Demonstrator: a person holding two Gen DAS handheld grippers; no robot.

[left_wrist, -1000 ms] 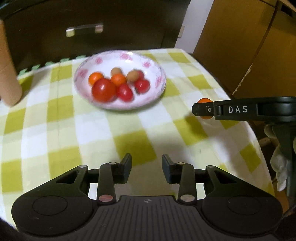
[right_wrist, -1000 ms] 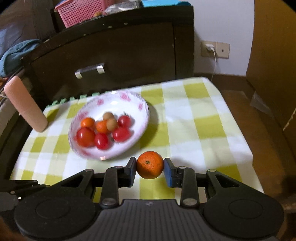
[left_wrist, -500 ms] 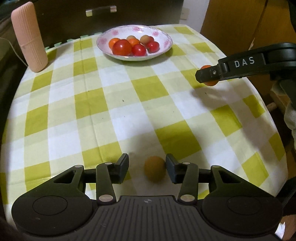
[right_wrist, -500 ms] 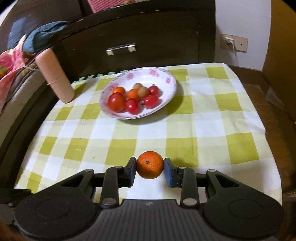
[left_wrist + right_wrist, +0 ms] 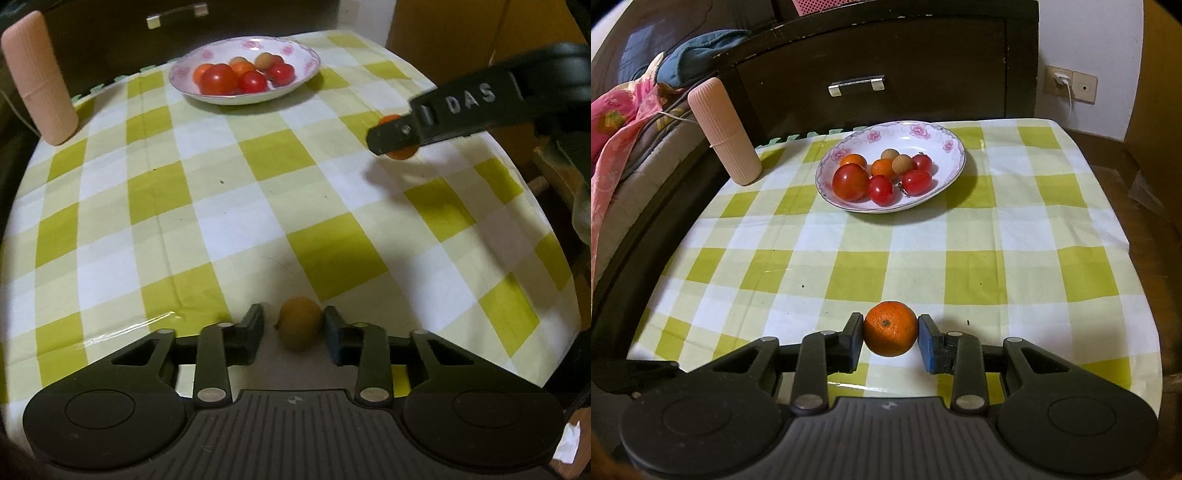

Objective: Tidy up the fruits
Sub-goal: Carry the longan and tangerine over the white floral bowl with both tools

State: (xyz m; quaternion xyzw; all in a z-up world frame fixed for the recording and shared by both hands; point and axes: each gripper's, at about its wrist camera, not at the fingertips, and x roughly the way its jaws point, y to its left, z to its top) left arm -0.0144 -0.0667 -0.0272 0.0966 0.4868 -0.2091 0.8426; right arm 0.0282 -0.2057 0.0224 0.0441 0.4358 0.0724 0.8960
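Right wrist: pink cylinder (image 5: 724,133) beside bowl (image 5: 945,177)

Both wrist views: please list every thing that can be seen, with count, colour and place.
plate: one, white with pink flowers, far side of the table.
tomatoes: four, red, in the plate, one larger.
small oranges: two, orange, in the plate.
brown round fruits: two, tan, in the plate.
orange: one, orange, between the right fingers.
brown fruit: one, brownish, on the cloth between the left fingers.
tablecloth: one, yellow-green and white check.
ribbed cylinder: one, pale pink, far left corner.
drawer handle: one, silver, on the dark cabinet.
wall socket: one, beige, with white plug.
left hand-held gripper: open, either side of the brown fruit.
right hand-held gripper: shut on the orange.
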